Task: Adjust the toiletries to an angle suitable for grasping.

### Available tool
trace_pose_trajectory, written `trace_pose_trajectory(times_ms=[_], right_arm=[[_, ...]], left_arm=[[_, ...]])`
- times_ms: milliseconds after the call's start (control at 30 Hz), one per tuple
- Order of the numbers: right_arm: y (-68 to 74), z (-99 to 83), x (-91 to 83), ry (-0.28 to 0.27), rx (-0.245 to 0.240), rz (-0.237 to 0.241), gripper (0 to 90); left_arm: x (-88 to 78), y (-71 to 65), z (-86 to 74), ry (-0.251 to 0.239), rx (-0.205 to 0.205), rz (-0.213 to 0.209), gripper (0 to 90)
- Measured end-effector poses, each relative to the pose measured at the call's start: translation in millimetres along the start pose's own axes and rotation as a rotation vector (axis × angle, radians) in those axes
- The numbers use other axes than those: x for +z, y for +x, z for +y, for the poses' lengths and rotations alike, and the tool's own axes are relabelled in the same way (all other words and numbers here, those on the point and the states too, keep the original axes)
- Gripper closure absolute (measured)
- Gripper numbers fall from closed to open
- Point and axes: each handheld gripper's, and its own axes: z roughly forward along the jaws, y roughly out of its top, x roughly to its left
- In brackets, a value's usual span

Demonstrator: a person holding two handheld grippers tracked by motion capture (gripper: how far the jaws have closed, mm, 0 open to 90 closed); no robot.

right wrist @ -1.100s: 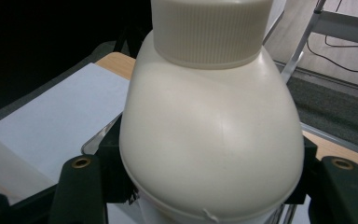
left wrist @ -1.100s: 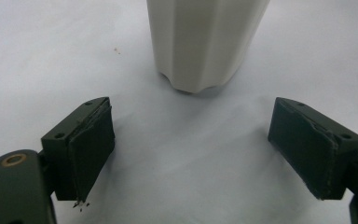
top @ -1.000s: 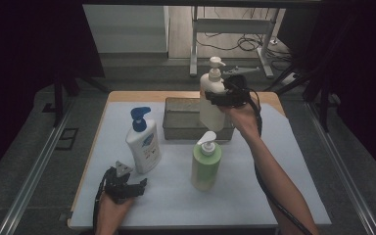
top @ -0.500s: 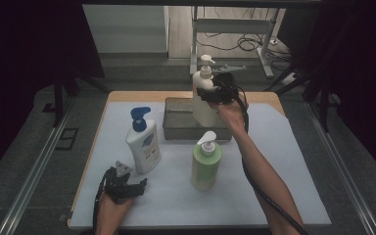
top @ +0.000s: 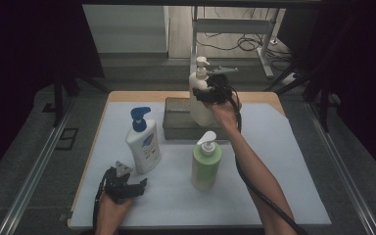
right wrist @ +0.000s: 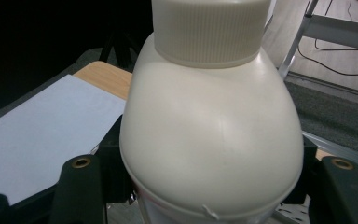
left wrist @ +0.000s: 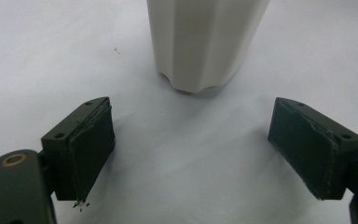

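Gripping cream bottle over grey bin, right hand-held gripper

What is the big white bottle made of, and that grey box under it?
The white bottle looks like smooth, slightly glossy plastic: soft shine, moulded seam, ribbed collar. The grey box looks see-through, so probably smoky plastic, though it is too far off to be sure.

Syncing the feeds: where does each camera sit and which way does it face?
High view: above the person's side, looking forward and down on the table; both forearms enter from below.
Left gripper view: rides the left tool, low over the sheet, facing the base of the blue-pump bottle; both jaws stand wide apart.
Right gripper view: rides the right tool, clamped on the cream bottle.
Shared: high and right gripper views both show the cream bottle.
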Motion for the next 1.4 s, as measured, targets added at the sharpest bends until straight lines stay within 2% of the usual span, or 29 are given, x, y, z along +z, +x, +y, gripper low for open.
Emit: trace_pose_trajectory(times_ms=[333,600,1400], right_arm=[[5.4,-9.9,6.0,0.012,-0.013,0.012,36.9],[7.6,-19.1,9.7,0.021,-0.001,0.028,36.9],[6.5,-47.5,14.6,0.082,-0.012,0.040,36.5]], left_arm=[[0.0,-0.1,0.0,0.000,0.001,0.000,14.1],[-0.1,0.0,0.0,0.001,0.001,0.000,14.1],[-0.1,0.0,0.0,0.001,0.002,0.000,14.1]])
